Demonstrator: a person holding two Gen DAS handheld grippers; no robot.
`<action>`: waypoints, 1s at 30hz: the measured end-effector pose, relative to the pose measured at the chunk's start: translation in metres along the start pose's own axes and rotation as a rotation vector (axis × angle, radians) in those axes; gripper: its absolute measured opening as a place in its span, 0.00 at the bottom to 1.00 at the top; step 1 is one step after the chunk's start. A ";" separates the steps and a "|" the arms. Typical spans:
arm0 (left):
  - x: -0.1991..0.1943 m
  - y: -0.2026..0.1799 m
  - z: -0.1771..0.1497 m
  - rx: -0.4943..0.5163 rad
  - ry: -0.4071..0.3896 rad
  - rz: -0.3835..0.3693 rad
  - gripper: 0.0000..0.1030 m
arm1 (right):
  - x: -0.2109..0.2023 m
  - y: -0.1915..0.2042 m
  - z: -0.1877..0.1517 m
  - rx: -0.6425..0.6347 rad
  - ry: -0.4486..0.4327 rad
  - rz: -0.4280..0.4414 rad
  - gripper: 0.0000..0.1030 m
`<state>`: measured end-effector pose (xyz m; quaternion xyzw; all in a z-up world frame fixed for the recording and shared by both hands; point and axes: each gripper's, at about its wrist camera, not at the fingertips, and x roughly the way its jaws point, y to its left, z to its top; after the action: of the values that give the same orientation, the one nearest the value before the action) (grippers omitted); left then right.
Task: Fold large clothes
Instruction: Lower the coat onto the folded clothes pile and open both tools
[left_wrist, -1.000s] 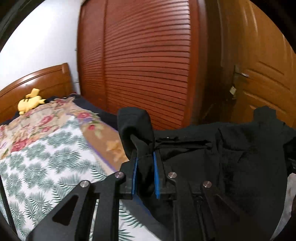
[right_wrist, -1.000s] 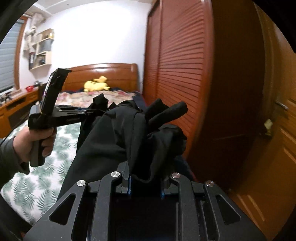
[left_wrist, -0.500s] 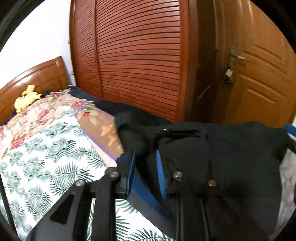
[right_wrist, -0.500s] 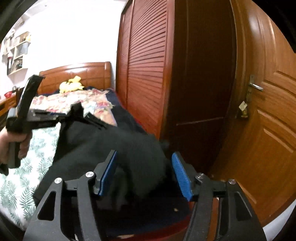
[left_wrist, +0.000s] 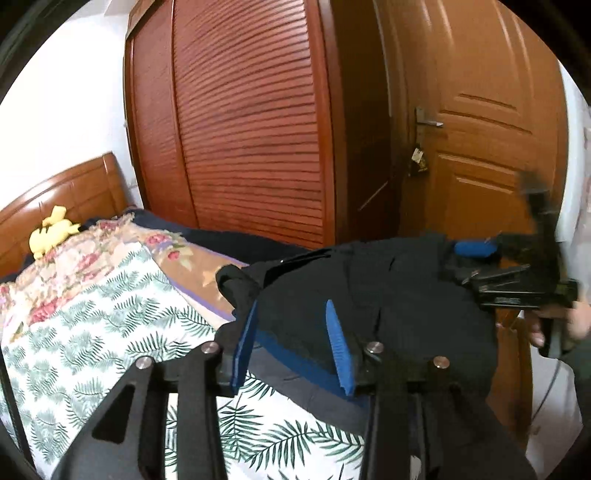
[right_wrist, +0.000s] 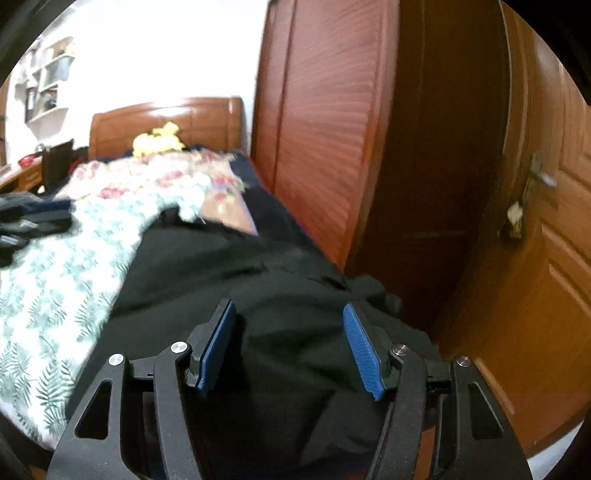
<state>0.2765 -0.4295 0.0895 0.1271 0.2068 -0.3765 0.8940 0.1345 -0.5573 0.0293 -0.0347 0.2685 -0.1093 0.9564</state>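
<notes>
Black garment (right_wrist: 236, 295) lies dropped on the bed (left_wrist: 92, 332) near its foot-end corner, beside the wardrobe (left_wrist: 251, 129), bunched & creased, one edge spilling over the side. Judging by that, the carry/lay-down looks done; flattening & every fold still left.

Left tongs (left_wrist: 291, 332) have just been opening: part-open, cloth betw. the blue pads but not pinched. Right tongs (right_wrist: 290, 343) have also just been opening, now wide, over the fabric, holding nothing.

Bed has a fern-print sheet, floral quilt (left_wrist: 74, 266) & yellow plush (left_wrist: 51, 232) by the wooden headboard. Bedroom w/ louvred wardrobe & panelled door (left_wrist: 480, 155).
</notes>
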 end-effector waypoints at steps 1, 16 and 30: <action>-0.006 0.000 0.000 0.006 -0.009 0.003 0.37 | 0.008 -0.005 -0.005 0.028 0.040 0.006 0.61; -0.075 -0.002 -0.022 -0.012 -0.015 0.027 0.40 | -0.013 -0.002 -0.020 0.092 0.043 -0.070 0.60; -0.113 0.021 -0.082 -0.107 0.009 0.062 0.40 | -0.065 0.115 -0.024 0.020 -0.097 0.048 0.83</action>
<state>0.1979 -0.3134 0.0715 0.0871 0.2266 -0.3364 0.9099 0.0894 -0.4310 0.0274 -0.0240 0.2216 -0.0871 0.9709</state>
